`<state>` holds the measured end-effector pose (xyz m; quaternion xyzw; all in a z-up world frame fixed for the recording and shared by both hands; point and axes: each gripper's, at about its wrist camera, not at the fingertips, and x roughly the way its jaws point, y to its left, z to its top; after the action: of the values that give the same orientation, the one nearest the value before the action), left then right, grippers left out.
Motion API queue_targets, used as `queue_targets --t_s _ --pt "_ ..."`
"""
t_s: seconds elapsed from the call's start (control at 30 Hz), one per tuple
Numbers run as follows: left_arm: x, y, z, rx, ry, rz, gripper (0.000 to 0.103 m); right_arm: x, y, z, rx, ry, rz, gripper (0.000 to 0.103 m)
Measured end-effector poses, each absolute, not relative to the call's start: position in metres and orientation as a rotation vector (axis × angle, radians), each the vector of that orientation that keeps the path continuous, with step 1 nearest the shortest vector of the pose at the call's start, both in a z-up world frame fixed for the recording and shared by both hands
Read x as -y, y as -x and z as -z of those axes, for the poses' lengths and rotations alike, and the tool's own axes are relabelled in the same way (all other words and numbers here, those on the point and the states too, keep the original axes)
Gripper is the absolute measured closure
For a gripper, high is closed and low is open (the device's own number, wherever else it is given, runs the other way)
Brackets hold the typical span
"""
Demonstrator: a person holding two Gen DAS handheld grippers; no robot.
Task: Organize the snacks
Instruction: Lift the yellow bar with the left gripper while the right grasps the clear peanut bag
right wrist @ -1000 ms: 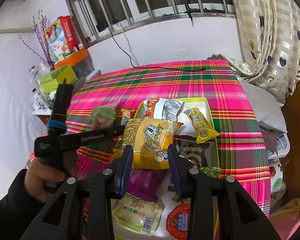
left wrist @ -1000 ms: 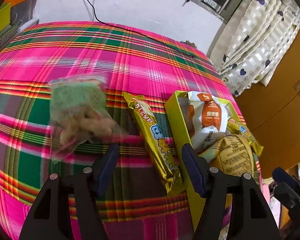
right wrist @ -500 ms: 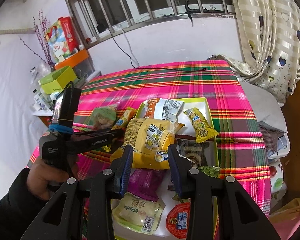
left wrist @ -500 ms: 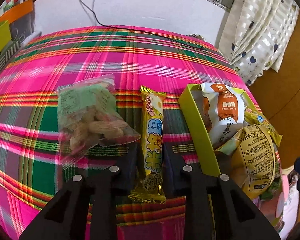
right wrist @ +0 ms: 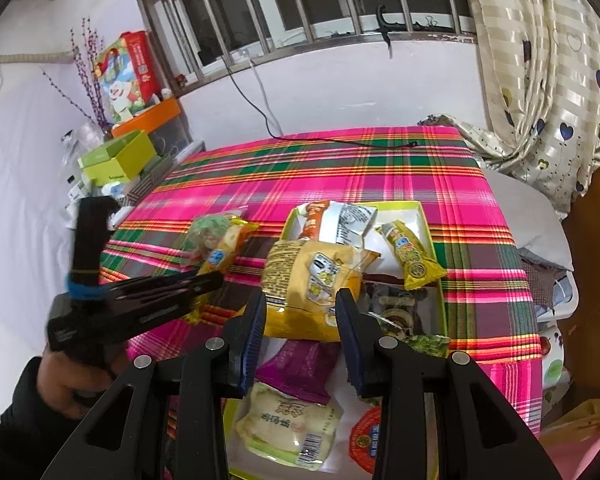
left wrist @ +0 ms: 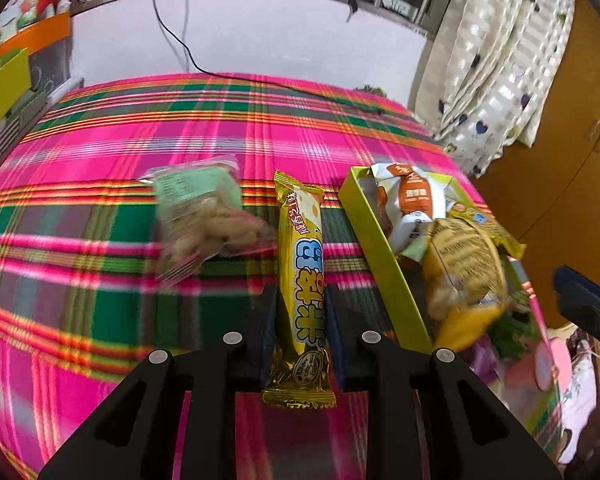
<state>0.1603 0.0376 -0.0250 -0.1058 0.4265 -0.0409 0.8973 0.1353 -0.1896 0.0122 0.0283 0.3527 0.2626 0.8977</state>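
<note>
My left gripper is shut on the lower half of a long yellow snack bar, which points away over the plaid cloth. In the right wrist view the left gripper, held by a hand, carries the same bar. A green bag of peanuts lies just left of the bar. The yellow-green box to the right holds an orange-and-white packet and a small yellow bar. My right gripper is shut on a yellow bag over the box's near end.
Below the right gripper lie a purple packet, a pale yellow packet and a red round tub. A black cable crosses the far cloth. Green boxes stand at the left; a curtain hangs on the right.
The left gripper's jaws went from wide open to shut on the long yellow bar, and the left view has shifted. The right gripper and its yellow bag have stayed put.
</note>
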Motion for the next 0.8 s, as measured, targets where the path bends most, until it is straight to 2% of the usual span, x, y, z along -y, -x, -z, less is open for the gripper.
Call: queue_targets --t_s 0.27,0.43,0.8 --pt "-0.07 -0.115 0.016 -0.836 0.293 0.055 0.079 0.149 -0.148 -0.008 -0.759 -0.01 -0.585 0.067" --pt "-0.097 -0.095 0.014 -0.805 0.34 0.019 0.079 0.109 -0.163 -0.006 -0.776 0.026 -0.63 0.048" --pt "-0.14 -0.072 0.014 -0.761 0.402 -0.024 0.079 0.008 -0.211 0.005 -0.835 0.149 -0.698 0.036"
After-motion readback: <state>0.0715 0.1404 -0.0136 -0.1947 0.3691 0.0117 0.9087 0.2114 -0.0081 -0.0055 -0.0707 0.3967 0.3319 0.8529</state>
